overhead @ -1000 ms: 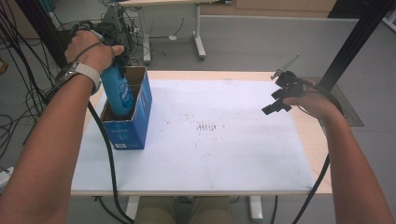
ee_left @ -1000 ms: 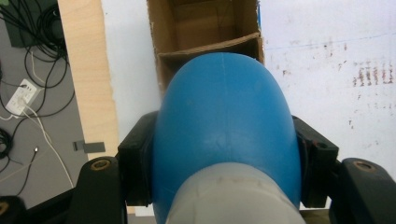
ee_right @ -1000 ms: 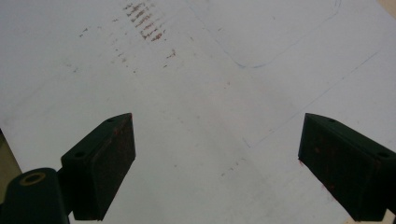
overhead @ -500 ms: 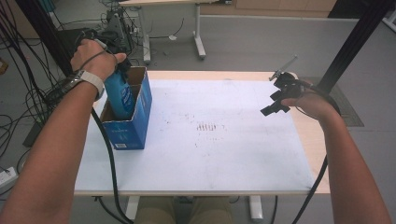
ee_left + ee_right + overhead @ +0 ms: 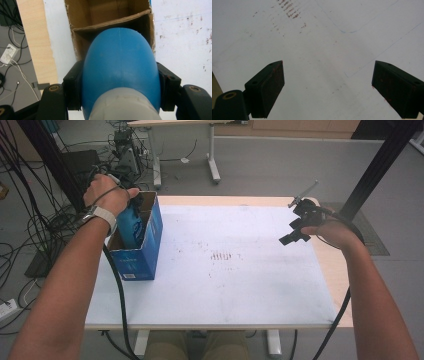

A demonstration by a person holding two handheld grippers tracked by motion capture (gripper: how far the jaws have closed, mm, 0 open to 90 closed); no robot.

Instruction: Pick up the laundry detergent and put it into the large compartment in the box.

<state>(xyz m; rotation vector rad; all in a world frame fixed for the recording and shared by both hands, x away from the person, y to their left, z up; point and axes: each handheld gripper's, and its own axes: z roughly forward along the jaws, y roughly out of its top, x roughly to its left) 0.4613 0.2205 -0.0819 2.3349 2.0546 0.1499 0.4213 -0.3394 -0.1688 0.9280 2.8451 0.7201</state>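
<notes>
Left tool (image 5: 120, 100) clenched on blue bottle (image 5: 120, 72), long axis near upright, base down into open cardboard box (image 5: 142, 245), right tool (image 5: 329, 87) released above white counter (image 5: 240, 285)

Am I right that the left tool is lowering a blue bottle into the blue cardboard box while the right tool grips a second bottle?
Not quite. The right tool holds nothing: the right gripper view shows its jaws wide apart above the bare white table. The rest stands: the left tool grips the blue bottle at the blue cardboard box.
</notes>
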